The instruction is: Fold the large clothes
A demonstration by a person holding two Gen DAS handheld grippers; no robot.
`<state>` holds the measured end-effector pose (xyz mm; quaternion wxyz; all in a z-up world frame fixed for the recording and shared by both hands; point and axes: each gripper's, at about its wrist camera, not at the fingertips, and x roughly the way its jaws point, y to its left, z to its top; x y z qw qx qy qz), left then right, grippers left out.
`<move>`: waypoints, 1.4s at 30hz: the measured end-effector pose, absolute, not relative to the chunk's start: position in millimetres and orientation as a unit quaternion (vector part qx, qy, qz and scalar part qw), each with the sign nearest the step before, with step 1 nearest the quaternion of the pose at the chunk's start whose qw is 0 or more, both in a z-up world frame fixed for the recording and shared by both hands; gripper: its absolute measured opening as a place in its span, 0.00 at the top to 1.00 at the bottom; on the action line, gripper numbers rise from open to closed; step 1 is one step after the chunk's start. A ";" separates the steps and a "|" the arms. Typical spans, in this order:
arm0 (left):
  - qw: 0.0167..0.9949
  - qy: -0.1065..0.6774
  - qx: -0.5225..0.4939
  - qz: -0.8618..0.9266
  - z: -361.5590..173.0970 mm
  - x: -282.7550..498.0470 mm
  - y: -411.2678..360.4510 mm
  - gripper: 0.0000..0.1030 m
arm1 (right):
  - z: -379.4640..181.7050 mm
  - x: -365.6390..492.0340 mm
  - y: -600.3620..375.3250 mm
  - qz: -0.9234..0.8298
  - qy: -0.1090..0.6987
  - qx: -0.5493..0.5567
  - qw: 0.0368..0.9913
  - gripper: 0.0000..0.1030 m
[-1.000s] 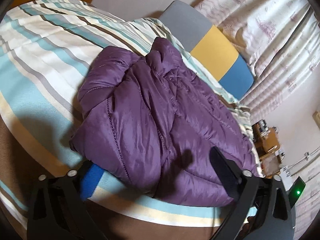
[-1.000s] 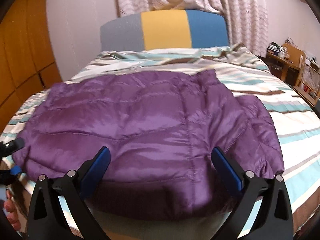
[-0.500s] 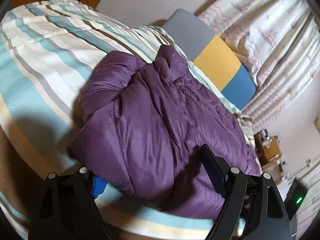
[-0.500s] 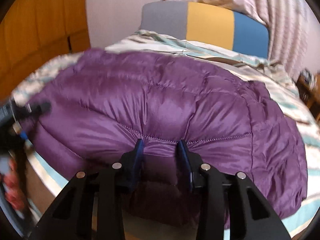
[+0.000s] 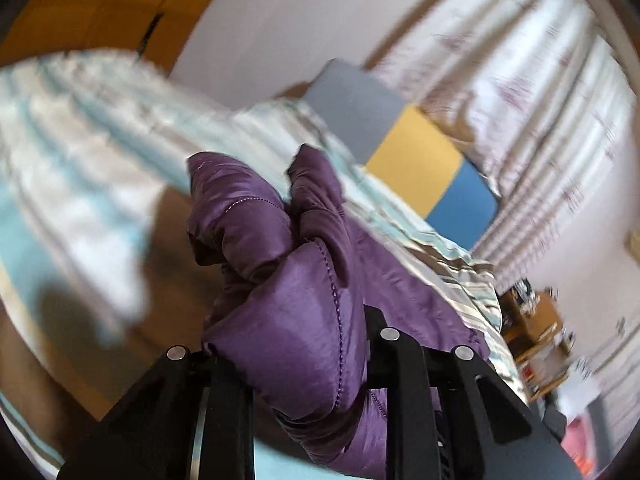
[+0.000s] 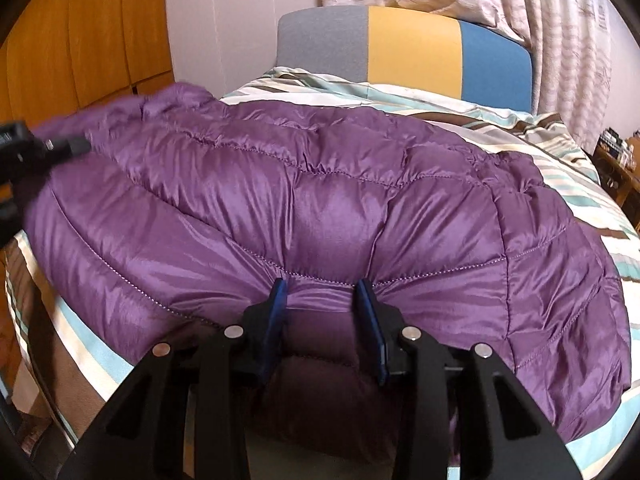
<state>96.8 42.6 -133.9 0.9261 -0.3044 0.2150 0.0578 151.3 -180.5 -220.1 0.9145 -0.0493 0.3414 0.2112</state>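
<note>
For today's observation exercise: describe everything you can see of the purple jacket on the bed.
The purple jacket is a shiny, quilted puffer with stitched seams, spread across the striped bedspread. Its near hem is bunched between the blue pads of the right gripper, which is shut on it. The left gripper, whose jaws have just been closing, pinches a puffy fold at the jacket's left end. That end looks raised and crumpled.

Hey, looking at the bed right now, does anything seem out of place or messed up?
Nothing looks damaged or spilled. The purple puffer jacket lies across the striped bedspread, its near edge hanging over the side. It is bunched where the left claw and right claw pinch it, as expected mid-fold.
</note>
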 end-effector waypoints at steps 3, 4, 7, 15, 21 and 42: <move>0.947 0.192 -0.253 0.040 -115.5 95.4 21.0 0.78 | -218.3 150.3 -186.1 0.209 0.341 -0.035 0.916 0.64; 0.952 0.186 -0.241 0.037 -111.4 95.7 15.6 0.78 | -217.2 149.6 -188.4 0.207 0.342 -0.030 0.916 0.63; 0.966 0.169 -0.193 0.022 -99.0 96.3 -2.2 0.78 | -210.9 145.4 -194.4 0.194 0.342 -0.031 0.919 0.51; 0.985 0.150 -0.078 -0.005 -76.6 108.2 -46.2 0.78 | -183.9 128.9 -267.2 0.101 0.329 0.030 0.939 0.21; 0.990 0.134 -0.006 -0.037 -71.0 111.3 -85.2 0.78 | -180.8 132.2 -350.1 -0.026 0.334 0.107 0.936 0.15; 0.955 0.174 0.158 -0.180 -120.4 136.3 -229.3 0.78 | -176.9 120.3 -463.1 -0.178 0.355 0.187 0.898 0.09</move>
